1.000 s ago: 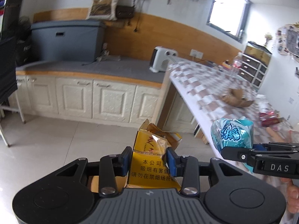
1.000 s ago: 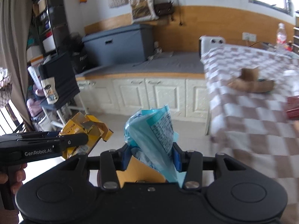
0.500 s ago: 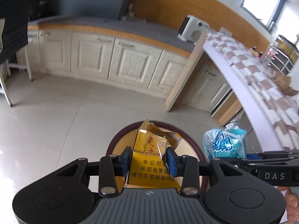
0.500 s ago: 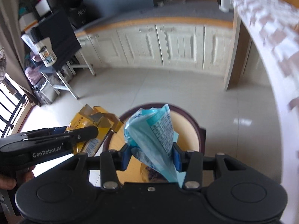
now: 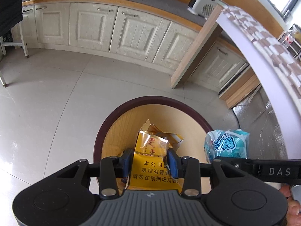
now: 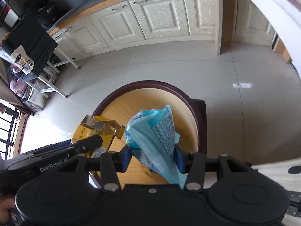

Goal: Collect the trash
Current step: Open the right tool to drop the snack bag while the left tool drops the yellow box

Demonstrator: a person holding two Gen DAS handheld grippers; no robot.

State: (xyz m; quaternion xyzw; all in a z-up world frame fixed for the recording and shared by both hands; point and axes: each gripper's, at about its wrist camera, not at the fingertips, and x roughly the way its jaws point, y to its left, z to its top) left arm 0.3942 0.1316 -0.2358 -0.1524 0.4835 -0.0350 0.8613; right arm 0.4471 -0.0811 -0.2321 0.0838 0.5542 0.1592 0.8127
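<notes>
A round bin with a dark rim [image 5: 116,113] and a pale wooden inside stands on the floor right below both grippers. My left gripper [image 5: 150,158] is shut on a crumpled yellow cigarette pack [image 5: 152,146], held over the bin's mouth. My right gripper [image 6: 153,158] holds a light blue snack wrapper [image 6: 156,131] over the same bin [image 6: 193,103]; its jaws are opening, and the pads still touch the wrapper. In the left wrist view the blue wrapper [image 5: 225,145] hangs at the bin's right edge. In the right wrist view the yellow pack [image 6: 94,130] sits at the bin's left edge.
White cabinet doors [image 5: 135,32] run along the far wall. A table with a checked cloth [image 5: 267,43] curves over the right side, with a wooden panel [image 5: 195,50] under it. A stand draped in black cloth [image 6: 35,35] is at the left. Grey floor tiles [image 5: 47,98] surround the bin.
Both grippers have sunk and tipped downward with their trash. The view went from the room and tabletop to the floor, and the bin now fills the middle under them.
</notes>
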